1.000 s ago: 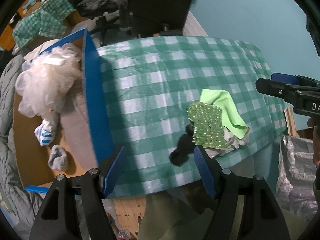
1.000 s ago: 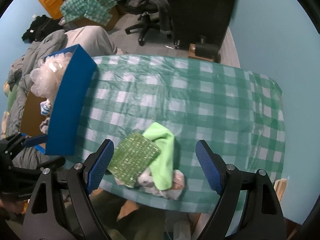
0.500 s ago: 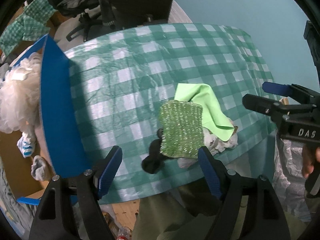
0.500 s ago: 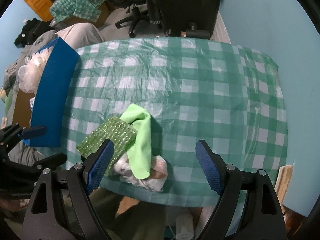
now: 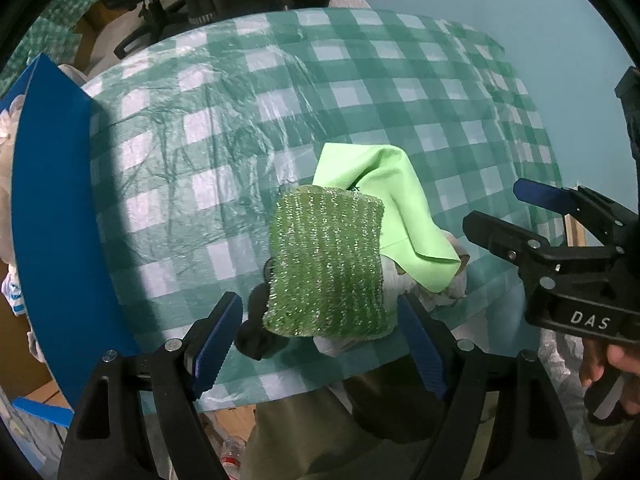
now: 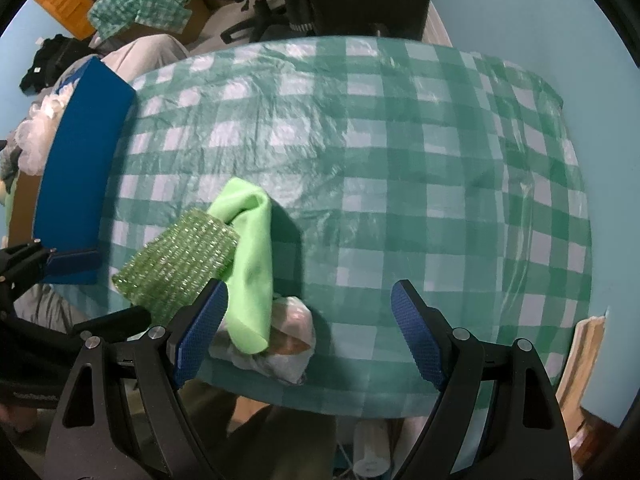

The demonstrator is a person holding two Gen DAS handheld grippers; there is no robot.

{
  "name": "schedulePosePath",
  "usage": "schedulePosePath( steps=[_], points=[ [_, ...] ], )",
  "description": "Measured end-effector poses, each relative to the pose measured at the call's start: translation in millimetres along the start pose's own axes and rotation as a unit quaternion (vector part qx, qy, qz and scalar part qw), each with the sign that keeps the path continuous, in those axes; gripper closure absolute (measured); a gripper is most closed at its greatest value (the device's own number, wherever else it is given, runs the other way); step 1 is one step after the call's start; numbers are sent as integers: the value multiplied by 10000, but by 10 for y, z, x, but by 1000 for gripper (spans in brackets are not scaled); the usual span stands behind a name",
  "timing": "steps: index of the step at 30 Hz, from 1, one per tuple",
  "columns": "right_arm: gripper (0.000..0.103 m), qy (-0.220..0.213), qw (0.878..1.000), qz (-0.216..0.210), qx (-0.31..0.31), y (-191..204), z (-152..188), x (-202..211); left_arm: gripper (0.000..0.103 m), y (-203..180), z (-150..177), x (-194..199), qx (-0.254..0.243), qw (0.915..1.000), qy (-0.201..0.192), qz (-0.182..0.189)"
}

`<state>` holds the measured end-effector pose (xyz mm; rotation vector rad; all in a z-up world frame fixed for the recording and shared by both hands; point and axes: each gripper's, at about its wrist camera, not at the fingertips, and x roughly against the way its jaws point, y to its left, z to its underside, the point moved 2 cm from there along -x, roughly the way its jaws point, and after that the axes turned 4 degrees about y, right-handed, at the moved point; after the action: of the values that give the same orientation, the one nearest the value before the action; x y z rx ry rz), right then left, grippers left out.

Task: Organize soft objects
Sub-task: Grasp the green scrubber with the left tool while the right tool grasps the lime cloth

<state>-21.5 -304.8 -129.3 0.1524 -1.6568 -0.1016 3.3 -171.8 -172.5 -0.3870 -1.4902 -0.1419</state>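
Pointing straight down over the near edge of the table, the left gripper has its jaws opening wide, with the glittery green scrubber showing between them but no pad pressing on it; the right gripper hangs just beside it, jaws wide apart and holding nothing, its left finger over the lime-green cloth; the scrubber lies on top of a small heap at that near edge, the cloth draped under and beside it, a crumpled white bag below and a dark sock-like piece poking out at the left; beyond the heap the green-checked cover is bare to the far edge; at the table's left edge stands the blue-sided box, with a white mesh puff and small socks already inside; by that showing, part of the sorting is done, while the whole heap is left to move.
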Motion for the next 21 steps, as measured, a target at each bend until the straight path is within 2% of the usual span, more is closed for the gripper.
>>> schedulePosePath(
  steps=[9, 13, 17, 19, 21],
  points=[
    [20, 75, 9999, -45, -91, -31, 54, -85, 22, -100, -52, -238, -155, 9995, 233, -157],
    [20, 101, 9999, -60, -80, -2, 51, -115, 22, -117, -67, -350, -133, 9993, 350, -80],
    [20, 126, 9999, -75, -59, 29, 45, -144, 22, -147, -75, -387, -209, 9993, 289, -106],
    [20, 138, 9999, -83, -48, 42, 45, -154, 27, -150, -76, -384, -200, 9995, 223, -116],
    [20, 158, 9998, -77, -28, 54, 46, -167, 37, -122, -94, -375, -196, 9994, 170, -211]
  ],
)
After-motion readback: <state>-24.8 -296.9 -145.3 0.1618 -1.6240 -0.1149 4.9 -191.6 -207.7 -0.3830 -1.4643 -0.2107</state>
